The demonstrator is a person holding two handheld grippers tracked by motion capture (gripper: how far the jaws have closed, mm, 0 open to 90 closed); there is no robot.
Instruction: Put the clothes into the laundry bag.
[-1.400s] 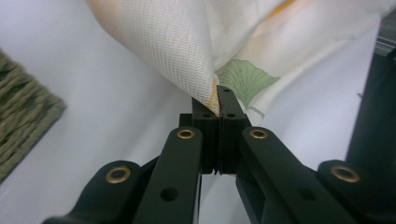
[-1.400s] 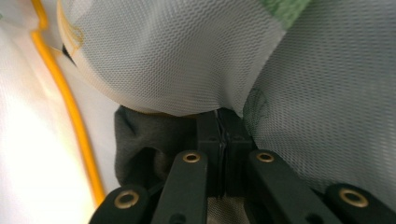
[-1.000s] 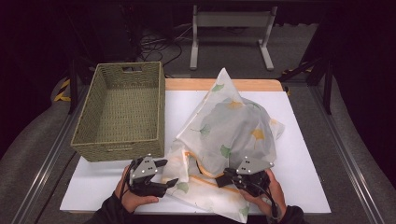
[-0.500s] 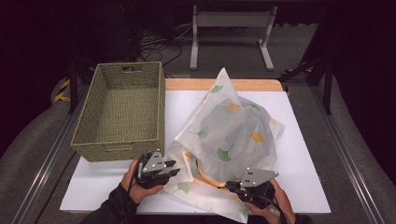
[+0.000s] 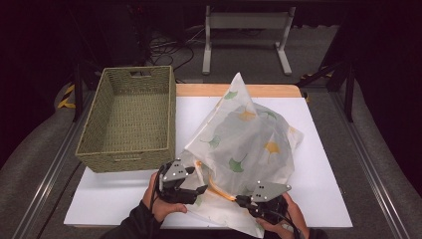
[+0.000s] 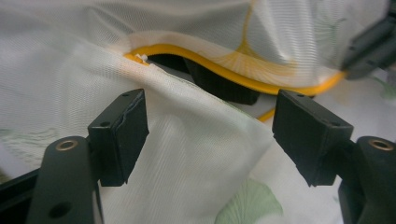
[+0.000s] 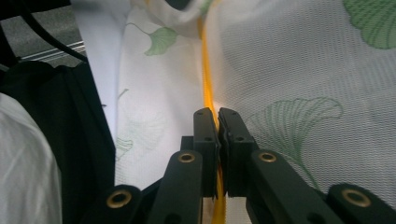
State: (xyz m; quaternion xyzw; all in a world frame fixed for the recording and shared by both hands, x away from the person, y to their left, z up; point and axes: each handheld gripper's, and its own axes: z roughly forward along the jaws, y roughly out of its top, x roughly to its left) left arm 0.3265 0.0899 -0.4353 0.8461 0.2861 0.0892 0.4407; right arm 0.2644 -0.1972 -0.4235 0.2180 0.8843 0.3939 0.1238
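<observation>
A white mesh bag [image 5: 249,139] printed with green and yellow leaves lies puffed up on the white board. Its mouth, edged in yellow trim [image 5: 219,191], faces the person. My left gripper [image 5: 199,191] is at the left side of the mouth. Its jaws have just been opening and stand wide apart [image 6: 210,135] over a fold of the bag's mesh [image 6: 196,154], with the pads clear of it. My right gripper [image 5: 239,200] is shut on the yellow trim [image 7: 205,70] at the right side of the mouth [image 7: 217,121]. Something dark [image 6: 219,84] shows inside the opening.
An empty green woven basket [image 5: 124,162] stands at the left of the white board [image 5: 318,164], its side close to the bag. A wooden table edge [image 5: 199,90] runs behind them. A metal stand [image 5: 244,30] is on the floor beyond.
My left gripper has shifted to the right, closer to the bag's mouth. The right gripper has stayed clamped on the trim, almost in place.
</observation>
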